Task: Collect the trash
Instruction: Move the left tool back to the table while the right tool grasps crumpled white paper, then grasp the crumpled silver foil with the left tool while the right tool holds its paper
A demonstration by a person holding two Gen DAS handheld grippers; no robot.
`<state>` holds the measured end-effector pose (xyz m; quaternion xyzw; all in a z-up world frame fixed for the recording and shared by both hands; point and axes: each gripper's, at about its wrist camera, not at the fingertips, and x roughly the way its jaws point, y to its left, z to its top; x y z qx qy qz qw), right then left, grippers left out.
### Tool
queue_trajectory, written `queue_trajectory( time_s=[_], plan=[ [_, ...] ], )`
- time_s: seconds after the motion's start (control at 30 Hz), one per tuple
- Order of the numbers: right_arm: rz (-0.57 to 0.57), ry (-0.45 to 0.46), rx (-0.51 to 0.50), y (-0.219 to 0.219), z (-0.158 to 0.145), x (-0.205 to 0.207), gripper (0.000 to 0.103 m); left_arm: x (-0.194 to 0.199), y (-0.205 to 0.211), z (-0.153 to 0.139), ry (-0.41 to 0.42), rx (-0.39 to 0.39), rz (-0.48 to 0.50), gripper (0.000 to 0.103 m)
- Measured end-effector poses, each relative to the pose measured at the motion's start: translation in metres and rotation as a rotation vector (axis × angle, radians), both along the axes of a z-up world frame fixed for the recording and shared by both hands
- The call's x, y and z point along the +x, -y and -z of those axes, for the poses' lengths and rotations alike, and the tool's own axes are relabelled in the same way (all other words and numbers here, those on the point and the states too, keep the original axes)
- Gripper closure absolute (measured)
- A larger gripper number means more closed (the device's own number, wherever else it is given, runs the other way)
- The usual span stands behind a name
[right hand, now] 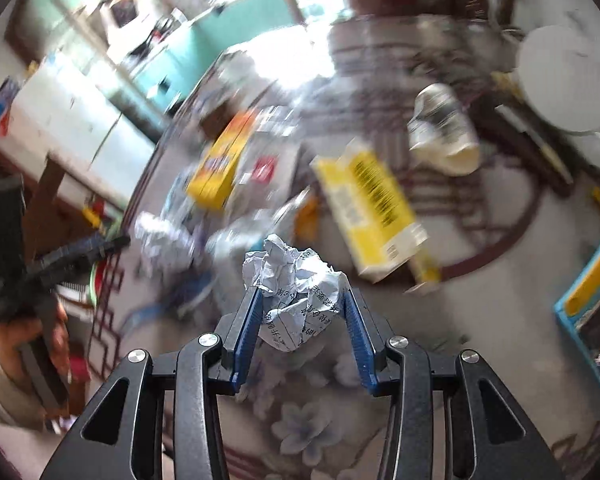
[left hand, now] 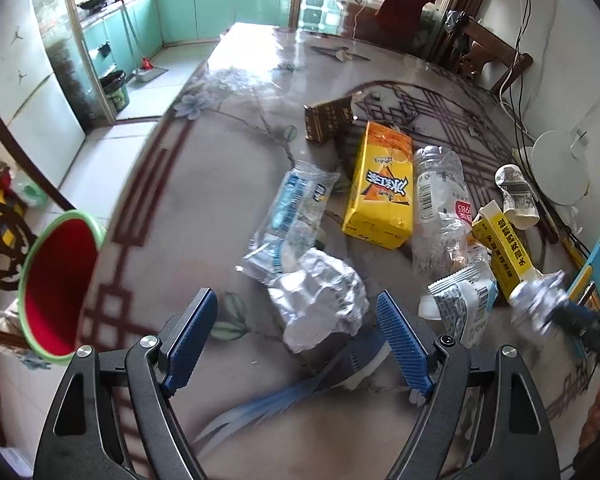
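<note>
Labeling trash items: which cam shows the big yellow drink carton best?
Left wrist: the yellow drink carton is sharp, whole top face and print visible. Right wrist shows it only as a motion-blurred yellow block, farther off.

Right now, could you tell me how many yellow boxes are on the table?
2: a large yellow carton mid-table beside the clear bottle, and a slimmer yellow box nearer the paper cup. Others could be hidden under wrappers.

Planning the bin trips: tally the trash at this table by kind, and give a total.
Crumpled paper balls: 2, one in the right tongs
Yellow boxes: 2
Plastic wrappers: 2
Clear bottle: 1
Paper cup: 1
Brown packet: 1
Total: 9
</note>
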<state>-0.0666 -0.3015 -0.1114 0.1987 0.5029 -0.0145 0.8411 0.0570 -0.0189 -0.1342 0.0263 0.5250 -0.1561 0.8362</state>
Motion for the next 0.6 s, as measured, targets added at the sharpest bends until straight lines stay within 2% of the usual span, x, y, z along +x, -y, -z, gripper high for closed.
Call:
queue_trajectory(
  time_s=[0.17,0.33,0.43,0.6],
  plan=[
    [0.013,0.037,-0.013,0.009,-0.017,0.005,0.063,0.005,0.008,0.018,-0.044,0.003,-0.03,0.021],
    [0.002,0.053,0.0,0.002,-0.02,0.01,0.063,0.006,0.01,0.028,-0.089,-0.019,-0.047,0.023],
    [-0.006,0.057,0.005,-0.001,-0.019,0.01,0.063,0.007,0.012,0.029,-0.092,-0.011,-0.042,0.031],
    [-0.013,0.058,0.007,-0.003,-0.017,0.011,0.063,0.009,0.01,0.029,-0.097,-0.009,-0.054,0.034]
  ],
)
